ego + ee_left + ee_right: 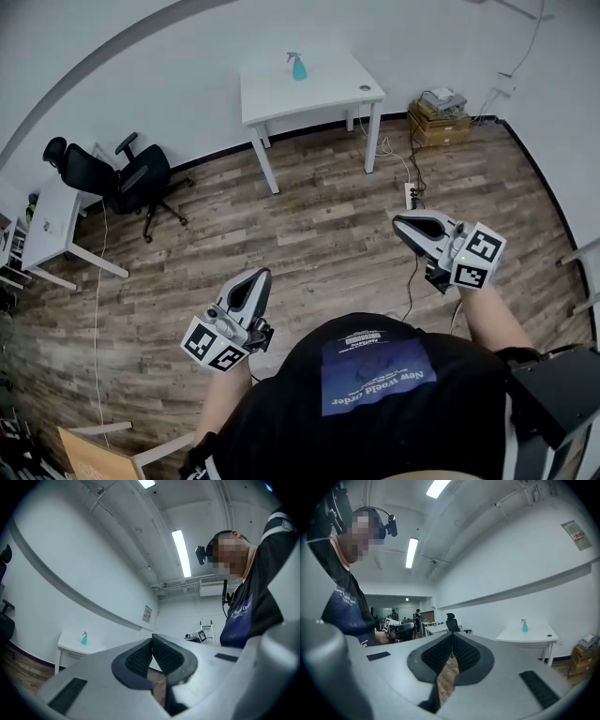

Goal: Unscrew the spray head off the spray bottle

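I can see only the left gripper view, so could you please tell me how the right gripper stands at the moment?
Observer: The right gripper is shut, with nothing between its jaws.
Operator: Thank you. Where on the table does the bottle stand?
Observer: The spray bottle stands upright toward the back edge of the white table, close to the wall, with its spray head on.
Operator: Does anything lie on the floor on the way there?
Observer: What looks like a power strip lies on the wooden floor, just ahead of the right gripper and short of the table.
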### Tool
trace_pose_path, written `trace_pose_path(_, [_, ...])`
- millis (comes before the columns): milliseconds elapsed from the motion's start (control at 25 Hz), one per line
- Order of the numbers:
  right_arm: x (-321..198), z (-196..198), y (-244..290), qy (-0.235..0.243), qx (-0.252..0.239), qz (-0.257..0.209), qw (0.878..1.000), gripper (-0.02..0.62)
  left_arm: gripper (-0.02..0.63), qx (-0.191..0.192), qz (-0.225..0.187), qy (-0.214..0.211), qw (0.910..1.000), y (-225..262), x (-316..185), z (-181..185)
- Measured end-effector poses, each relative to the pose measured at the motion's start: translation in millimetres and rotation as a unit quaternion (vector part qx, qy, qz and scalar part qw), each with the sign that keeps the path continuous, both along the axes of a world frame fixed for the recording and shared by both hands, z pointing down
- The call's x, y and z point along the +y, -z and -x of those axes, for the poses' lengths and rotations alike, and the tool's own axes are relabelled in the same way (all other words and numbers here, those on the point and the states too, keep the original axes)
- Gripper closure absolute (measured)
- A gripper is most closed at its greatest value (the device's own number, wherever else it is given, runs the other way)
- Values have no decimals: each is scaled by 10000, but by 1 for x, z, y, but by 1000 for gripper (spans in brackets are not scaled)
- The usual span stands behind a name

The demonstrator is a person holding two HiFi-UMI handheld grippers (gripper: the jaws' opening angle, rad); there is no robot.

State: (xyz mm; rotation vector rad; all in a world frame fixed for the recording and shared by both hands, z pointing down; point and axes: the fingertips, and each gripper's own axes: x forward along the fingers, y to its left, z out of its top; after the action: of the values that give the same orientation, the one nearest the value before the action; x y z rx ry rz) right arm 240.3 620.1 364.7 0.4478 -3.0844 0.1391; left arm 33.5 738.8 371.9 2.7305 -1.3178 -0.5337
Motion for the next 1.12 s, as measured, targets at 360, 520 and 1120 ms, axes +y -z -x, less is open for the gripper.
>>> trace_pose_path(360, [-63,25,0,468,-92,56,9988,598,615,-73,81,421,9991,1,-47,13])
trace_pose_path(520, [-112,20,1,691,-160,52,9975,598,615,-139,48,712,9974,7,-86,4])
trace_pose_path(1120, [-289,-71,11,731,-308,39,9968,598,615,-206,14,602,9980,32,-264,-94])
